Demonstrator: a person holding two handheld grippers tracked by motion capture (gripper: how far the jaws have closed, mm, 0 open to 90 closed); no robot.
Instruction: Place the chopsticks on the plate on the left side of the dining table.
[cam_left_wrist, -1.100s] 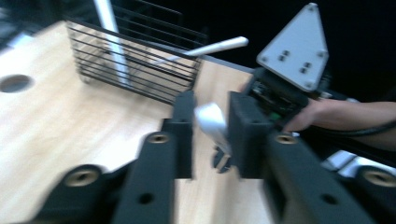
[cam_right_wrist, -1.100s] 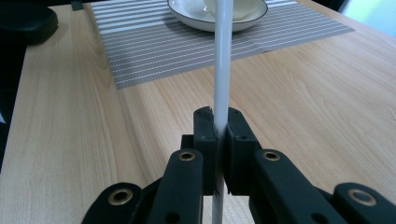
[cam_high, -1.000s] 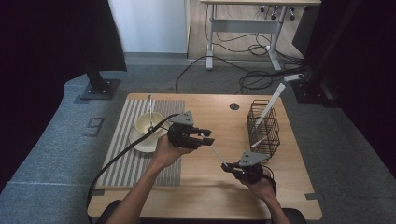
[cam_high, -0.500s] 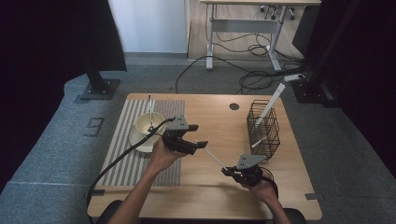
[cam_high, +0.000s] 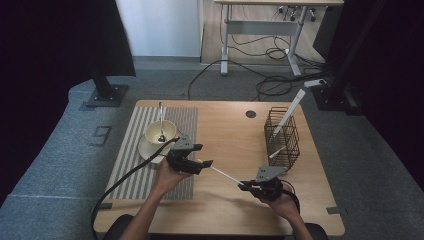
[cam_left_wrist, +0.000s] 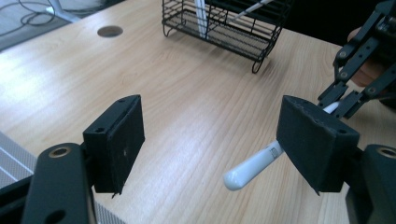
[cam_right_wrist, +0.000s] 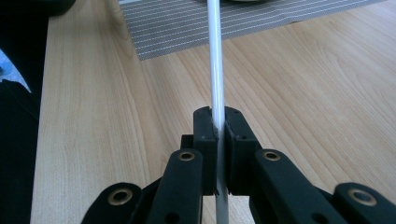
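I find the white stick held clear of the table, in the air over its front half, its long axis running from my right gripper up and leftward to my left gripper. The right gripper is clenched on the stick's near end; in the right gripper view the pads meet on the shaft, which runs straight away toward the striped mat. The left gripper is released, jaws wide apart. In the left gripper view the stick's rounded tip lies between the two pads, close beside the right-hand pad and apart from the other; I cannot tell whether it touches. I judge this a hand-over with the stick passing between the hands, direction undetermined. The wire basket, toward the table's right edge, already carries two similar sticks and lies nearer the right hand. A bowl on a saucer, with a spoon in it, sits on the mat near the left edge, behind the left hand.
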